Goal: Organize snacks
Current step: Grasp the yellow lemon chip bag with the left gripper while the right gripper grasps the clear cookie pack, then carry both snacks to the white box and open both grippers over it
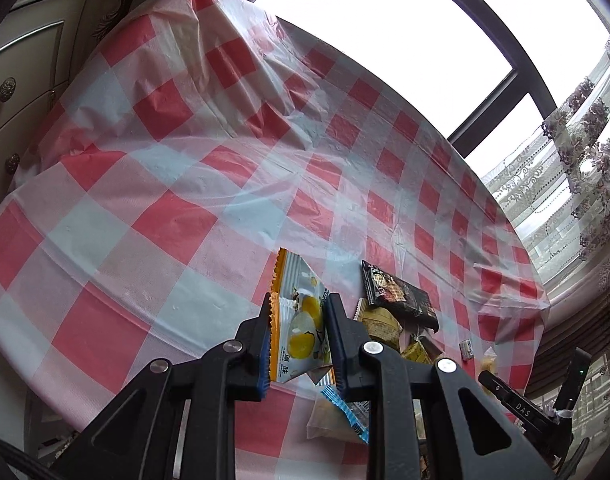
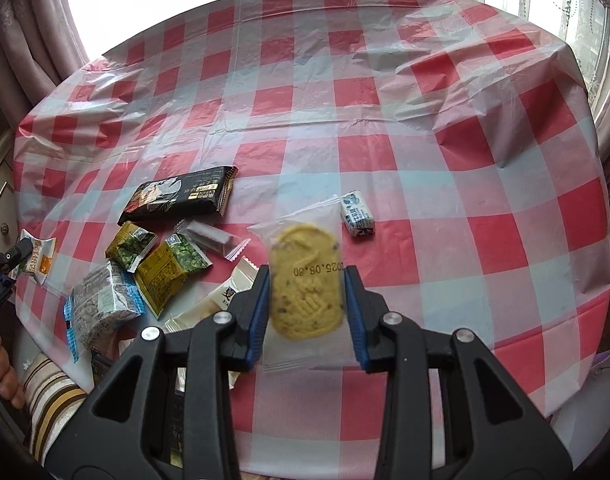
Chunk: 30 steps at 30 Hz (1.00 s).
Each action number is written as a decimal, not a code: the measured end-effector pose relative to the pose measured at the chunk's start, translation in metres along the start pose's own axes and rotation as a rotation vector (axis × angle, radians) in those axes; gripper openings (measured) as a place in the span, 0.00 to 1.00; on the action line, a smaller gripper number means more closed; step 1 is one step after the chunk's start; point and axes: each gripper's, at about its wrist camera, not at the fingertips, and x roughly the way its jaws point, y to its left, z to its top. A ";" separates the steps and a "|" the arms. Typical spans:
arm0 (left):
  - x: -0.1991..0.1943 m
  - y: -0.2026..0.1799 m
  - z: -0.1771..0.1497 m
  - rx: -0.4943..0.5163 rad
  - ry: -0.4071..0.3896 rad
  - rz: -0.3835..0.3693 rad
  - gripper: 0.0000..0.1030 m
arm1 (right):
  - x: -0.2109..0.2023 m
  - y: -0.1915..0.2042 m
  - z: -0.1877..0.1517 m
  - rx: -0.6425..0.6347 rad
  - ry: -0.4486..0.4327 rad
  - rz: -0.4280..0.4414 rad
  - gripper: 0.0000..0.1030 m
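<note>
My left gripper (image 1: 299, 304) is shut on a grey snack packet with orange edges and yellow fruit print (image 1: 301, 320), held above the table. My right gripper (image 2: 307, 276) is shut on a clear bag with a yellow round cookie (image 2: 305, 280), held above the cloth. On the table lie a black snack bar (image 2: 181, 196), two yellow-green packets (image 2: 131, 246) (image 2: 173, 268), a clear stick packet (image 2: 211, 238), a blue-edged cracker pack (image 2: 101, 304), a cream packet (image 2: 221, 300) and a small white candy (image 2: 357, 214). The left gripper also shows at the right wrist view's left edge (image 2: 1, 272).
A round table with a red-and-white checked plastic cloth (image 2: 385, 140) fills both views. A cabinet with drawers (image 1: 21, 80) stands at the left. A window and lace curtains (image 1: 565, 160) lie behind. A striped cushion (image 2: 53, 392) sits below the table's near left edge.
</note>
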 end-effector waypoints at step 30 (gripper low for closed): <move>0.039 -0.253 -0.138 0.454 0.386 -0.386 0.24 | -0.093 -0.179 -0.104 0.332 -0.022 -0.169 0.38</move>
